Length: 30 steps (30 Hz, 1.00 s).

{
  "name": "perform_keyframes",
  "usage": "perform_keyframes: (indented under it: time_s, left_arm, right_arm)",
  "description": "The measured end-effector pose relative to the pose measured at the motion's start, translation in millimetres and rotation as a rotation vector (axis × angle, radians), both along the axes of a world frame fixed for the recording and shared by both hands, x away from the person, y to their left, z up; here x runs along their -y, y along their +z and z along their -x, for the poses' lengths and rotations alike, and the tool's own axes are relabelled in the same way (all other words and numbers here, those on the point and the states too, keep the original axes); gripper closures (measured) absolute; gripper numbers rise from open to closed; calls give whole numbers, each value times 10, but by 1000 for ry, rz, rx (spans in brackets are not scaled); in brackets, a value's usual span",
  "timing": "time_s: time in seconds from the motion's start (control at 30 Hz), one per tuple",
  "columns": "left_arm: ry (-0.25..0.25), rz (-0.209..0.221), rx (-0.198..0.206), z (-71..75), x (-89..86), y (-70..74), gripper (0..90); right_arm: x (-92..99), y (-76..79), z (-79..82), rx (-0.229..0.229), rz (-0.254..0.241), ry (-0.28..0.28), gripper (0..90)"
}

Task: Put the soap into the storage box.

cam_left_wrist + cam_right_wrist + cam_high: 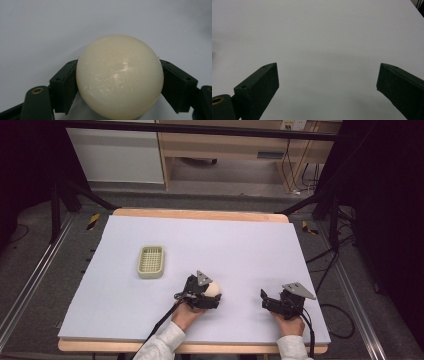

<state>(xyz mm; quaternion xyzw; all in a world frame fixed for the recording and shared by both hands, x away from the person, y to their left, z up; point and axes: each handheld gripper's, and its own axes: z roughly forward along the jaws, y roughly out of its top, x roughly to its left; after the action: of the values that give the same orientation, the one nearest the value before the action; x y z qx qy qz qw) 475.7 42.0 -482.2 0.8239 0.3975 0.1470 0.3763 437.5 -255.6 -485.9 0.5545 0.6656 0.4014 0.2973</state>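
Pale lilac sheet [240,245] covers a wooden table [200,214]; dark floor, cables and black frame legs around it, light wood furniture far behind. High view: a cream, slatted plastic basket [151,261], rectangular with rounded corners, sits left of centre, well apart from both tools. Left gripper [212,296] is near centre, close to the near edge, clamped on a cream ball [214,289]. Right gripper [264,298] rests on the sheet to the right, well apart from the ball, with bare sheet between them. Each carries a grey three-cornered plate. No readable writing anywhere.

Left gripper view: the ball [120,77] is smooth, glossy, off-white, with faint scuffs and highlights; both black jaws press its sides, one left, one right. Lilac sheet [50,30] lies behind it.

Right gripper view: the right gripper [328,82] has matte black, blocky jaws spread wide, with plain sheet [324,37] between them.
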Motion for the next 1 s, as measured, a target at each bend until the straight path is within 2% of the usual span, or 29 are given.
perform_keyframes:
  time_s: [0.27,1.0]
  left_arm:
    - [-1,1,-8,-6,-6,1,233]
    - [6,-15,5,9,4,10,237]
  right_arm:
    - [0,0,0,-1,0,-1,46]
    - [1,0,-2,-4,-4,0,46]
